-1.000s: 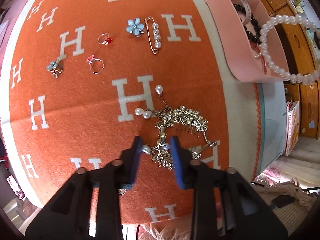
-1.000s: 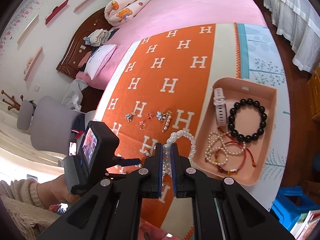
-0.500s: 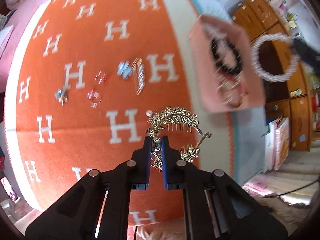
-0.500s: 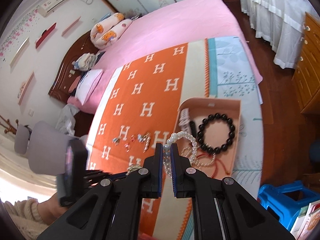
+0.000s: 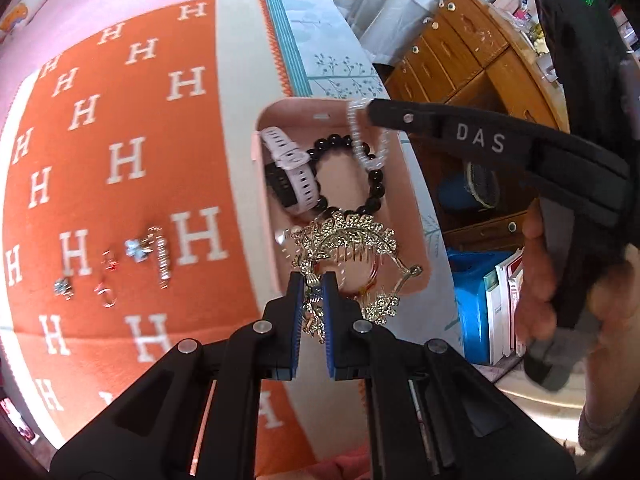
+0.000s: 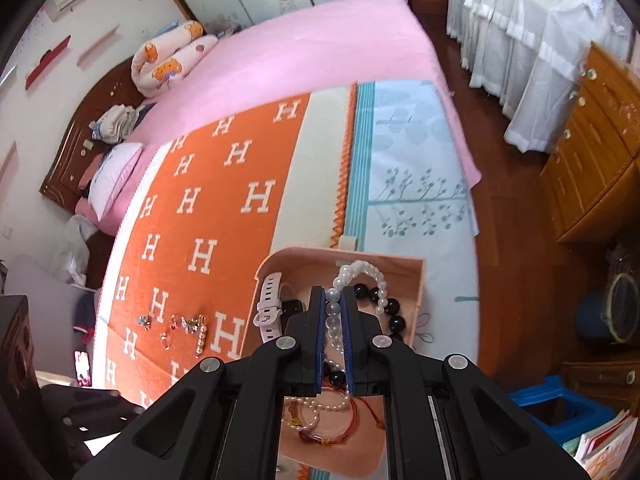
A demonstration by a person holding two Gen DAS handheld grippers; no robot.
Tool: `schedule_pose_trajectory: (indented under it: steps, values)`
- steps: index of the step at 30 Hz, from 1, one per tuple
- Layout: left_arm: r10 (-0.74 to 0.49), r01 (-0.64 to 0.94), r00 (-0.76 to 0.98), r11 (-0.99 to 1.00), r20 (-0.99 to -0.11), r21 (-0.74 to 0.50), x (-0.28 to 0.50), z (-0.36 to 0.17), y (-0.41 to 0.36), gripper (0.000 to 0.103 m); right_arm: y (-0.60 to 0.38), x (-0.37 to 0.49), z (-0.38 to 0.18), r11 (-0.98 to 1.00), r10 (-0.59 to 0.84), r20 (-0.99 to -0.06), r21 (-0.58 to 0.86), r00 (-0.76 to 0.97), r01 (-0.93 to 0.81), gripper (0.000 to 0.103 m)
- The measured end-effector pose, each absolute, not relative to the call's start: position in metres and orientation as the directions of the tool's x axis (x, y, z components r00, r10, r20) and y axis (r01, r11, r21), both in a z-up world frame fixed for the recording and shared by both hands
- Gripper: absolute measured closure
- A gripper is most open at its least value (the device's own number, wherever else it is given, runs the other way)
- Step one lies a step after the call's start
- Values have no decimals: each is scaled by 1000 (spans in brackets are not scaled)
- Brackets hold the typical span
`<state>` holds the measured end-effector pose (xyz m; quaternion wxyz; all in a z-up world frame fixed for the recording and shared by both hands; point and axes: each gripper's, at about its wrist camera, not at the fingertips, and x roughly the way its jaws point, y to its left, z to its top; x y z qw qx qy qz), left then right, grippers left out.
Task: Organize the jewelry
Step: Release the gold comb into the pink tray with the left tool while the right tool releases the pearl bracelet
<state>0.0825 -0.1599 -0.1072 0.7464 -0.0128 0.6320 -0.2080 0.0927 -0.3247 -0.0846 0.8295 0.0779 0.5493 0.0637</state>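
Note:
My left gripper is shut on a gold rhinestone hair comb, which hangs above the near end of the pink tray. My right gripper is shut on a white pearl bracelet, held over the same pink tray; in the left wrist view its finger reaches in from the right with the pearl bracelet dangling. Inside the tray lie a black bead bracelet, a white-strapped watch and red cord bracelets.
Small brooches, rings and a pearl pin lie in a row on the orange H-patterned blanket. A wooden dresser and a blue bin stand past the bed's edge. A hand holds the right gripper.
The left gripper closed on the hair comb, lifted it off the blanket and carried it over the tray. The right gripper moved with the pearl bracelet over the tray.

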Motion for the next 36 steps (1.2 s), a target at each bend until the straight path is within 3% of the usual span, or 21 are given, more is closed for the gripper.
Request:
schedule_pose_trajectory:
  steps: [11, 15, 17, 19, 21, 36]
  values:
    - [-301, 322, 83, 910, -950, -261, 94, -140, -196, 96, -337, 76, -87, 968, 232, -904, 251, 359, 7, 92]
    - [-305, 338, 69, 903, -950, -266, 90, -144, -200, 94, -338, 62, -81, 973, 213, -907, 231, 363, 7, 81]
    - [-311, 345, 69, 899, -948, -269, 87, -141, -200, 86, -336, 56, -80, 976, 203, -909, 219, 364, 4, 80]
    - [-318, 347, 83, 897, -944, -272, 83, -136, -197, 62, -334, 50, -79, 977, 197, -912, 212, 359, 4, 80]
    - [-331, 348, 102, 895, -938, -278, 79, -129, -193, 51, -333, 43, -77, 977, 197, -914, 212, 355, 6, 80]
    - [-265, 303, 256, 935, -929, -184, 49, -60, -135, 51, -305, -4, -26, 974, 212, -892, 225, 399, -13, 80]
